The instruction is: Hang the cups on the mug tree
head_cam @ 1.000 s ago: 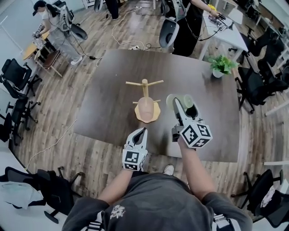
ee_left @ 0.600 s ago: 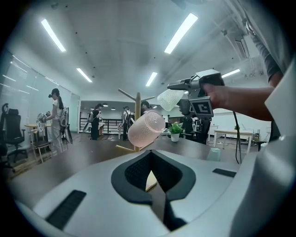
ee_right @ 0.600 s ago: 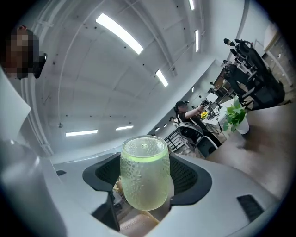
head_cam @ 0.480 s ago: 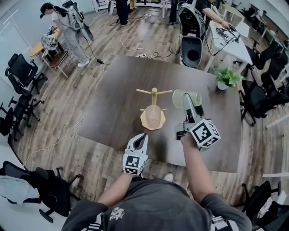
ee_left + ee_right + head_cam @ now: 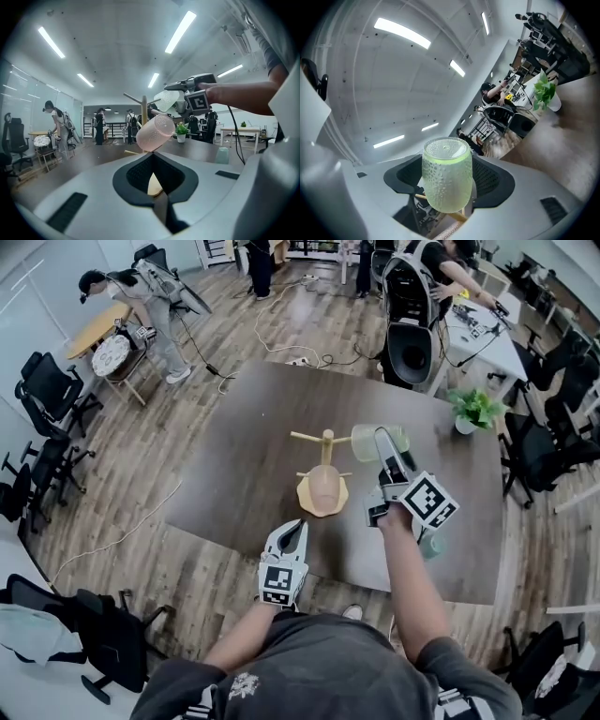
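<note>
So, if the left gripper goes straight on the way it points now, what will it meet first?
The left gripper would most likely meet the mug tree's wooden base, seen between its closed jaws; the pink cup hangs just above that line. Depth is unclear, but nothing seems to stand between.

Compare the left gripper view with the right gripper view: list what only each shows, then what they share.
Only the left gripper view: the left tool, shut and empty; the right tool from outside; a teal cup standing on the table. Only the right gripper view: the grip close up on the green cup, jaws against its sides. Both: green cup, potted plant, mug tree, and the pink cup, a mere sliver in the right gripper view.
</note>
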The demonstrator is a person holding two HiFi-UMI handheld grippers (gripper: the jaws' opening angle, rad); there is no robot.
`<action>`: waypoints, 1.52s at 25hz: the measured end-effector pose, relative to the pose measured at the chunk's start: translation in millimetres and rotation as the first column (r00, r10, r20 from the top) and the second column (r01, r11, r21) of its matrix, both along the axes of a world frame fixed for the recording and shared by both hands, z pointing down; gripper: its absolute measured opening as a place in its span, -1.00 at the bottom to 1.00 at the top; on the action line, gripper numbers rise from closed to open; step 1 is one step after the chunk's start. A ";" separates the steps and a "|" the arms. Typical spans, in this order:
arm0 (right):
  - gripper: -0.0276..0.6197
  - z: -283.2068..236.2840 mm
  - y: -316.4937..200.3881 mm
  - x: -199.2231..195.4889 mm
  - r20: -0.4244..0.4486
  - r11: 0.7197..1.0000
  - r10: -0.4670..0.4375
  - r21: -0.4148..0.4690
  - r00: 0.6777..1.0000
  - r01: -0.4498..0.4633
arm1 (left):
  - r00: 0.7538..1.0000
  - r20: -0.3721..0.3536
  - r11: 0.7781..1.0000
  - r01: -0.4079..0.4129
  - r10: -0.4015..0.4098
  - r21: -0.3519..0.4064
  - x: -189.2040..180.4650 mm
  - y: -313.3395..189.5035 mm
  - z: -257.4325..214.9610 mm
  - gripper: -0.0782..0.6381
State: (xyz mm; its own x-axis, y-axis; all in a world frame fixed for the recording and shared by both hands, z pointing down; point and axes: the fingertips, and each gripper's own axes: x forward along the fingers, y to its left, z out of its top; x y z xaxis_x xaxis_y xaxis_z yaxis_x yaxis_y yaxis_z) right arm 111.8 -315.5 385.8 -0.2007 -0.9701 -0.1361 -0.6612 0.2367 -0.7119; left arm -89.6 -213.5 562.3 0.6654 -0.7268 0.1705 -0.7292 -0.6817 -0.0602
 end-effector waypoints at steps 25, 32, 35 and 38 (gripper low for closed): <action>0.14 37.4 -26.7 -30.4 0.020 0.993 -0.105 -0.054 0.994 0.106 | 1.000 0.002 0.999 0.028 -0.028 -0.015 -12.4 -3.6 3.5 -0.76; 0.27 34.0 -25.7 -25.4 0.003 0.996 -0.075 -0.044 0.997 0.075 | 1.000 0.000 1.000 0.017 -0.017 -0.007 -8.8 -4.4 1.0 -0.76; 0.28 34.5 -19.4 -22.5 -0.024 0.997 -0.065 -0.044 0.998 0.064 | 1.000 0.003 1.000 0.011 -0.011 -0.012 -8.1 -4.2 1.9 -0.76; 0.28 38.3 -6.3 -18.5 -0.064 0.998 -0.050 -0.053 0.997 0.047 | 1.000 0.006 1.000 0.007 -0.007 -0.019 -10.5 -2.2 2.6 -0.76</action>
State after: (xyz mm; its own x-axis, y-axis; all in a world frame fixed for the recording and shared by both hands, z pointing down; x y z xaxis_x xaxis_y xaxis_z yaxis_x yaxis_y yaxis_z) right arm 93.3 -321.8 424.2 -0.2544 -0.9645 -0.0713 -0.6954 0.2337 -0.6795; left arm -100.1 -215.7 564.9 0.6593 -0.7279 0.1884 -0.7334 -0.6778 -0.0520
